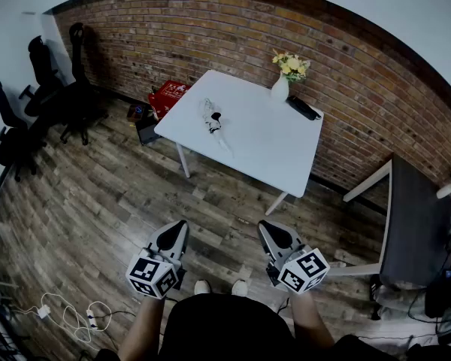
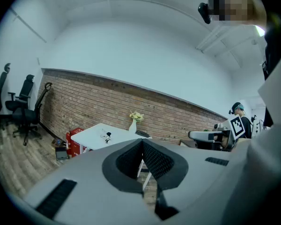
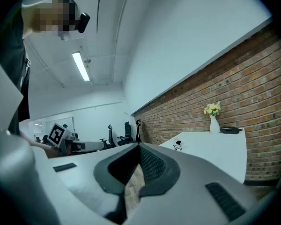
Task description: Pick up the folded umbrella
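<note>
On the white table [image 1: 267, 153] a black elongated thing [image 1: 304, 107] that looks like the folded umbrella lies at the far right corner, next to a white vase of yellow flowers [image 1: 281, 87]. A small white-and-black object [image 1: 212, 117] lies on the table's left part; I cannot tell what it is. Both grippers hover over the wooden floor, well short of the table. My left gripper [image 1: 182, 224] is shut with nothing in it, and so is my right gripper [image 1: 262, 225]. From the right gripper view the black thing [image 3: 231, 130] shows beside the vase [image 3: 213, 123].
Black office chairs [image 1: 49, 89] stand at the left along the brick wall. A red box [image 1: 167, 96] and small items sit on the floor by the table's left corner. A dark table [image 1: 417, 228] is at the right. Cables [image 1: 68, 310] lie on the floor near left.
</note>
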Action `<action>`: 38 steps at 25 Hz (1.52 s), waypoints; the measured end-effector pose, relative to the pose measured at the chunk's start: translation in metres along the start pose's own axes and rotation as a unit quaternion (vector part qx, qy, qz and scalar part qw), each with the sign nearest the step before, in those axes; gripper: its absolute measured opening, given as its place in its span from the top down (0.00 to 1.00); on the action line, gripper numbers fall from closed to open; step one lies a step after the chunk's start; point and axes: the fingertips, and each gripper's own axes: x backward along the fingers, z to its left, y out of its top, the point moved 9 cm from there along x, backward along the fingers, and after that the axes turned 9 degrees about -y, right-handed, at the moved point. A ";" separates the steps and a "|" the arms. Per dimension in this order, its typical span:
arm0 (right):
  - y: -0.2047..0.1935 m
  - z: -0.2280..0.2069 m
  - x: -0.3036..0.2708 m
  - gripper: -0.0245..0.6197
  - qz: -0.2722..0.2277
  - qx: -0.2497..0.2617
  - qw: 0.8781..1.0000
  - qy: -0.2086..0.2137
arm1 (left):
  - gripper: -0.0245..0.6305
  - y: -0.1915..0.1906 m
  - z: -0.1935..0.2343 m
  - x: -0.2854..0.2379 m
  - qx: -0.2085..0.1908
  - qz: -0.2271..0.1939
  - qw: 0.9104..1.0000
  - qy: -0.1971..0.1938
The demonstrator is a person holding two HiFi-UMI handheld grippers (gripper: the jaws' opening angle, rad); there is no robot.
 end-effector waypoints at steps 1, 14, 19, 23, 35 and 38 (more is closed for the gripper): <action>0.000 0.001 0.000 0.93 0.000 0.000 1.000 -0.002 | 0.94 0.001 0.001 0.000 -0.003 0.000 1.000 -0.001; -0.001 0.026 -0.008 0.93 -0.009 -0.004 1.000 -0.026 | 0.94 0.006 0.025 0.022 -0.015 -0.001 1.000 -0.013; -0.002 0.037 -0.012 0.93 -0.013 -0.001 0.999 -0.037 | 0.94 0.004 0.035 0.031 -0.017 -0.002 1.000 -0.022; -0.006 0.047 -0.016 0.93 -0.014 -0.011 0.999 -0.043 | 0.94 0.002 0.045 0.041 -0.013 -0.004 1.000 -0.021; -0.010 0.085 -0.022 0.93 -0.015 -0.007 0.999 -0.033 | 0.94 -0.002 0.065 0.080 -0.010 -0.009 1.000 -0.026; -0.014 0.089 -0.024 0.93 -0.009 -0.008 0.999 -0.030 | 0.94 -0.002 0.069 0.085 -0.012 -0.007 1.000 -0.022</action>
